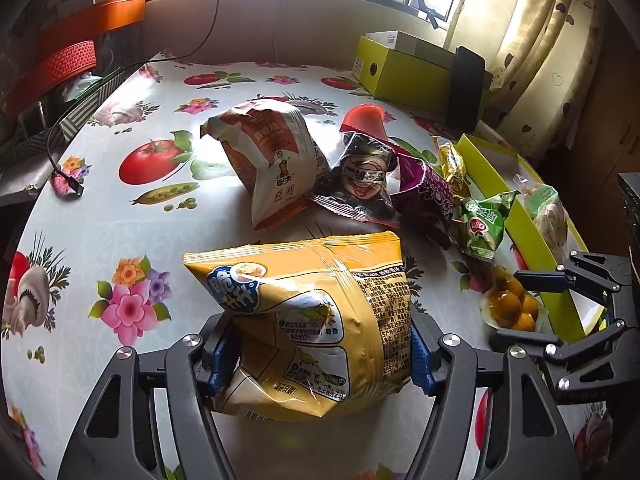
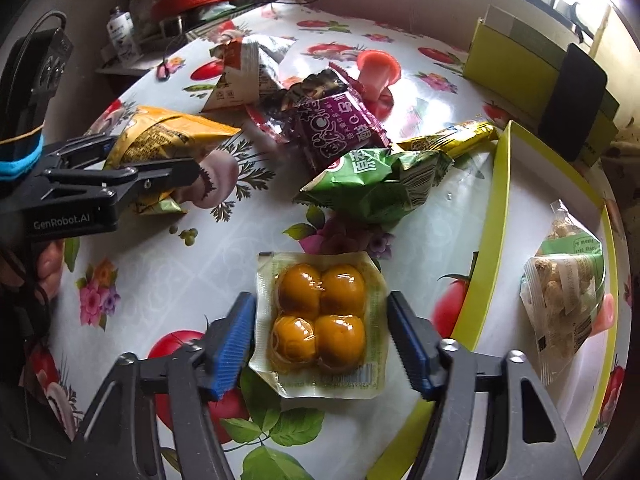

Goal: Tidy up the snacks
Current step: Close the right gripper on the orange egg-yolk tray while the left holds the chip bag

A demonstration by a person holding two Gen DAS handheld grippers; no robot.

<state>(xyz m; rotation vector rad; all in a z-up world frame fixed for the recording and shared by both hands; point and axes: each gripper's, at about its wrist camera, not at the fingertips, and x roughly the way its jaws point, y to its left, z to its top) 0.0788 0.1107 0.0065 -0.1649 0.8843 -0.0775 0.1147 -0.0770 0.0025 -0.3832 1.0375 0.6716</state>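
Both claws are at work: the left claw (image 1: 316,360) pinches a yellow chip bag (image 1: 312,320) between its blue pads, holding it above the flowered table (image 1: 120,216), while the right claw (image 2: 322,344) is spread wide with its pads on either side of a clear four-yolk pack (image 2: 320,320) that lies flat on the table, neither pad visibly touching it. By my reading the sorting has barely begun. Only one snack, a green-labelled clear nut bag (image 2: 564,292), lies inside the shallow lime-rimmed tray (image 2: 500,216) at the table's right edge. Left outside it in a loose heap are a white-and-orange bag (image 1: 268,160), a dark clear-fronted packet (image 1: 360,176), a purple packet (image 2: 340,128), a green crinkled packet (image 2: 380,184) and a gold stick pack (image 2: 452,138) just beside the tray's rim, plus the two items at the claws. Whether the tray is the intended destination is my guess. A pink cup-like piece (image 2: 378,66) is half hidden behind the heap, and another pink shape peeks from behind the nut bag, so I cannot say what either is. Printed names on the packets are too warped by the lens to read surely, and the tray's near end is cut off behind the right claw's arm.
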